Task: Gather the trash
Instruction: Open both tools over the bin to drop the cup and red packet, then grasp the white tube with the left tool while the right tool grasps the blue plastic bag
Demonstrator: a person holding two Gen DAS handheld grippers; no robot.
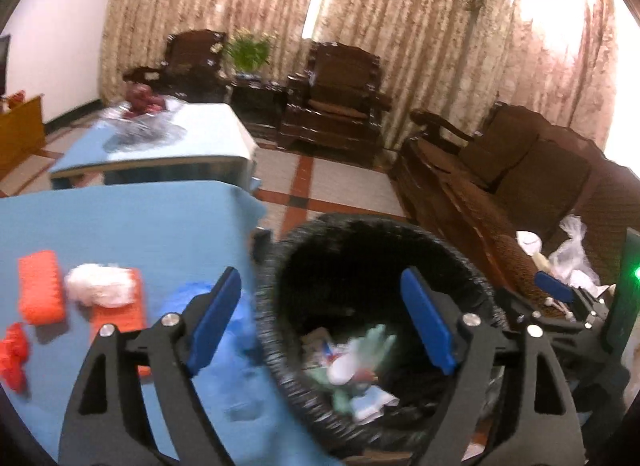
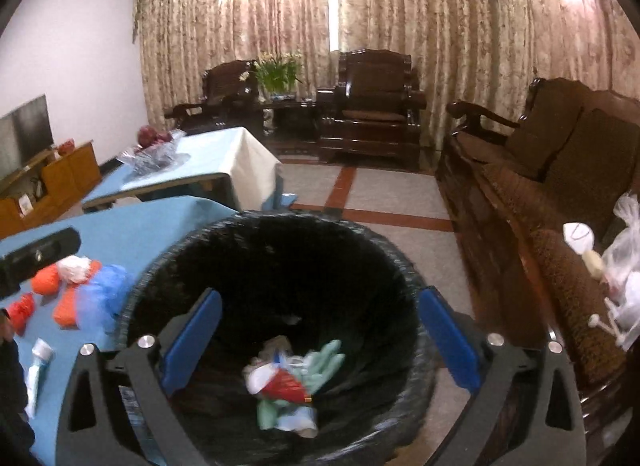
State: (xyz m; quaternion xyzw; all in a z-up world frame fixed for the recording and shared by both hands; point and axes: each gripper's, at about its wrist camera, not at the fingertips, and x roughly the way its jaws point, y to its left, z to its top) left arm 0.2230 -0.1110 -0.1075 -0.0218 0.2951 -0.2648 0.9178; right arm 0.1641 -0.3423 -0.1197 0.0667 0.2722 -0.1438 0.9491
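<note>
Both my left gripper [image 1: 320,318] and right gripper [image 2: 318,340] are hanging over the bin [image 2: 404,266], jaws released, gripping nothing. Trash [image 2: 288,382] is lying in the bin's bottom; orange wrappers [image 1: 40,286] and a blue bag [image 1: 236,350] are resting on the desk [image 1: 140,217].

backlit patterned curtains [image 2: 400,25], dark wooden armchairs [image 2: 374,105], sofa [image 2: 560,169], tiled floor [image 2: 384,193].
</note>
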